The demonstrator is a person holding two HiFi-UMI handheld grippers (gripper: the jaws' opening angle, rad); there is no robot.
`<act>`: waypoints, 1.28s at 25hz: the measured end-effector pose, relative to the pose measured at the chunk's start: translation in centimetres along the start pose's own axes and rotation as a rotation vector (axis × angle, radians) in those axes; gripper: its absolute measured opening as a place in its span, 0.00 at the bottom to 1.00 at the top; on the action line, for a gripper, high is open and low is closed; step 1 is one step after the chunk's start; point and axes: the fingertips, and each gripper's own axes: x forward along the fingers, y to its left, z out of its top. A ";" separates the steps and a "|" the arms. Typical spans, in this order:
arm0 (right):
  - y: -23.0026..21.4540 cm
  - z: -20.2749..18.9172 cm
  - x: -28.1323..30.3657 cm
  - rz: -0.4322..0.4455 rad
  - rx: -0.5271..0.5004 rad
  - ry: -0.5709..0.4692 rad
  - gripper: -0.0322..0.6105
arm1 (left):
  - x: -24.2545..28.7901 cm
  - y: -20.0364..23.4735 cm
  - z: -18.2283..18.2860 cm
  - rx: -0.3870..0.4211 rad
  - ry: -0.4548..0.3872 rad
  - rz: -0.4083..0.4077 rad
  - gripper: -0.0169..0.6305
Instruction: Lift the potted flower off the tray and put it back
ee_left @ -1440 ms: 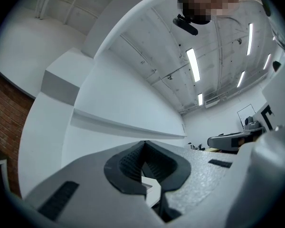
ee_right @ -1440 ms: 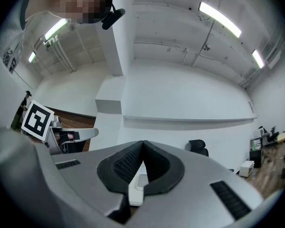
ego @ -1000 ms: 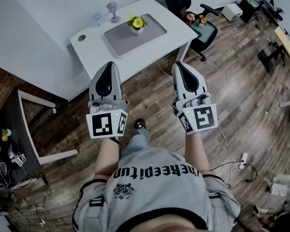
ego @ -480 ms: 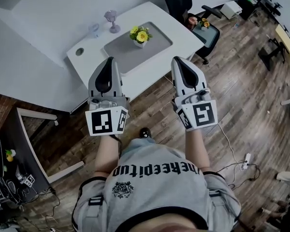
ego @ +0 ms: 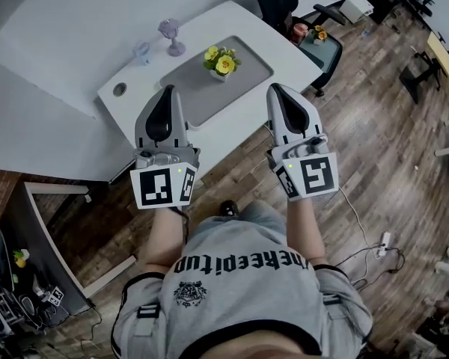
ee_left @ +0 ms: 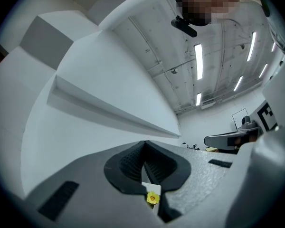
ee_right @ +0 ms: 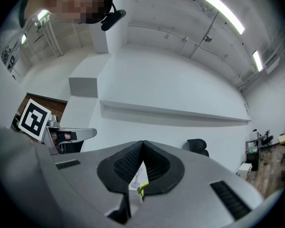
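The potted flower (ego: 222, 62), yellow blooms in a small white pot, stands on the grey tray (ego: 243, 73) on a white table (ego: 284, 54). Both grippers are held out in front of me, short of the table's near edge and apart from the pot. My left gripper (ego: 167, 90) is shut with nothing in it, and so is my right gripper (ego: 274, 88). In the left gripper view a yellow bloom (ee_left: 153, 198) peeks through the slit below the closed jaws. The right gripper view shows a sliver of green leaf (ee_right: 141, 190) the same way.
A purple goblet (ego: 170, 33) and a small clear glass (ego: 141, 51) stand on the table behind the tray. An office chair (ego: 319, 42) with another small flower pot (ego: 315, 32) is at the table's right. A dark desk (ego: 37, 268) is at lower left. A cable (ego: 359, 230) lies on the wood floor.
I have stepped toward the table: it and the tray sit lower and nearer in the head view. Both grippers came forward with me and stayed shut.
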 end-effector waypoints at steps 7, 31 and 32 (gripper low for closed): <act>-0.9 -2.0 1.6 -0.012 0.012 0.041 0.05 | 2.1 0.4 -2.6 -0.025 0.046 -0.017 0.03; -6.3 -13.1 11.1 0.058 0.066 0.247 0.05 | 10.5 2.1 -14.6 -0.057 0.272 0.029 0.03; -6.4 -13.9 11.2 0.059 0.074 0.263 0.05 | 10.5 2.0 -15.7 -0.062 0.296 0.028 0.03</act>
